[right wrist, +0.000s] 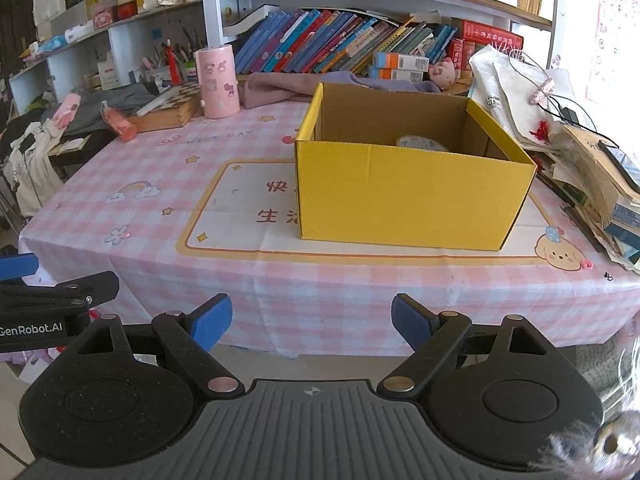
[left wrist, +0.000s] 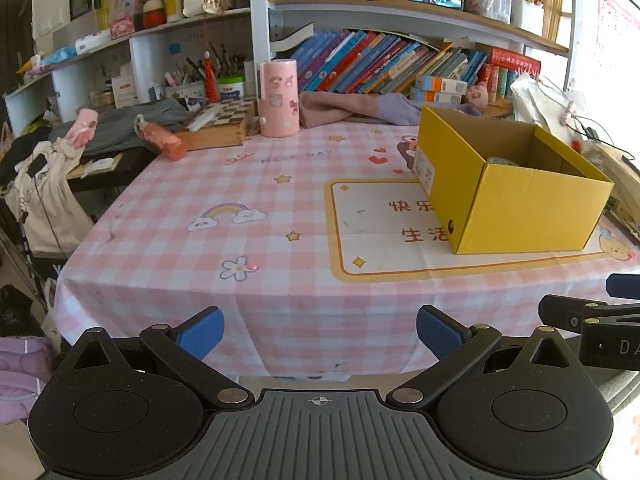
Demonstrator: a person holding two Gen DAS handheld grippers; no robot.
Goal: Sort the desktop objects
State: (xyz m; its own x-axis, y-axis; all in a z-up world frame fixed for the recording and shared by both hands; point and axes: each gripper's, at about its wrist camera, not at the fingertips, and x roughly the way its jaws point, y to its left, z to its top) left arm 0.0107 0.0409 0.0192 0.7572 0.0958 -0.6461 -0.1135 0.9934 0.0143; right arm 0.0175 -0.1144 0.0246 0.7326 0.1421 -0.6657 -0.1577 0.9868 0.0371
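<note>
Two hand-held grippers (left wrist: 320, 332) (right wrist: 312, 322) gape empty before one yellow box (right wrist: 408, 196).

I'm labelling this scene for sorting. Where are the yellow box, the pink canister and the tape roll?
yellow box (right wrist: 408, 196): right wrist view, on its front wall.
pink canister (left wrist: 278, 98): left wrist view, on the middle of its side.
tape roll (right wrist: 422, 144): right wrist view, on its top edge, inside the box.

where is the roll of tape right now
The roll of tape lies inside the yellow box on the checked tablecloth, right of centre in the right wrist view; only its top shows above the box's front wall.
</note>
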